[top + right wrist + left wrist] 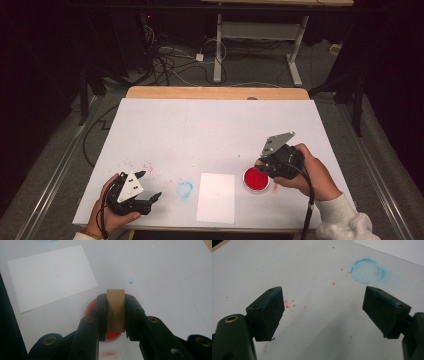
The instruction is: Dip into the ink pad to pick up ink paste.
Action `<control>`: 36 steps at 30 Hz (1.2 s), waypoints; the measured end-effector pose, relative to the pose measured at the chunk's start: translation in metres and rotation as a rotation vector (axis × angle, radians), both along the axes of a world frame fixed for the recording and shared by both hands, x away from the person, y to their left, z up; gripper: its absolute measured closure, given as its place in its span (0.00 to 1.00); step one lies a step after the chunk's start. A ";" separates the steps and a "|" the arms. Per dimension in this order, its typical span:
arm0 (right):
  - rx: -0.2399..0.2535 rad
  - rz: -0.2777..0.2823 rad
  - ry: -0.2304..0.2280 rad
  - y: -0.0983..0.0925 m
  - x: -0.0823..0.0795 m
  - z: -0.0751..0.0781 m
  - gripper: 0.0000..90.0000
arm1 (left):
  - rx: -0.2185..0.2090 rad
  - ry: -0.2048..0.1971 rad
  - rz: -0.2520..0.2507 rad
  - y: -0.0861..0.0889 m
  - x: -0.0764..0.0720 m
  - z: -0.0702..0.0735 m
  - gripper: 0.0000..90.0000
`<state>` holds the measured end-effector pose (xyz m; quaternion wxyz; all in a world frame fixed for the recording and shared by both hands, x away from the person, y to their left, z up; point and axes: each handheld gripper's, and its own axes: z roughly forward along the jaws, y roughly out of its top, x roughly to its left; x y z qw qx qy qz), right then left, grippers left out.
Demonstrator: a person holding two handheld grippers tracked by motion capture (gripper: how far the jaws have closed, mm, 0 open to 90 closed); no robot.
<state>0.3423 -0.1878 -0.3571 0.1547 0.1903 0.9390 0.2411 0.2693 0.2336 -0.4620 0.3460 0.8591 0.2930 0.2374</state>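
Note:
My right gripper (115, 315) is shut on a small tan wooden block (115, 305), held upright just above a round red ink pad (90, 309). From the high view, that gripper (261, 165) hovers at the pad's (256, 179) right edge, in a hand with a white sleeve. A white sheet of paper (216, 197) lies left of the pad, also seen as the paper (52, 275) in the right gripper view. My left gripper (151, 184) rests at the table's front left, open with nothing between its fingers (268, 312).
The white table top (215, 130) carries a faint blue ink ring (185, 189) beside the paper and red specks (289, 305) near the left gripper. A wooden strip (215, 92) runs along the far edge. Cables and a desk frame lie on the floor beyond.

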 end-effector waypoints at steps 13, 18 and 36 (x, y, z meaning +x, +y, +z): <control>-0.056 -0.005 0.046 0.005 0.010 -0.029 0.84 | 0.006 0.005 0.000 0.001 0.000 -0.001 0.19; -0.087 -0.005 0.082 0.008 0.014 -0.046 0.84 | 0.019 -0.005 -0.005 0.001 0.001 -0.001 0.19; -0.136 0.020 0.173 0.016 0.020 -0.074 0.84 | 0.047 0.029 0.008 -0.002 0.003 -0.004 0.19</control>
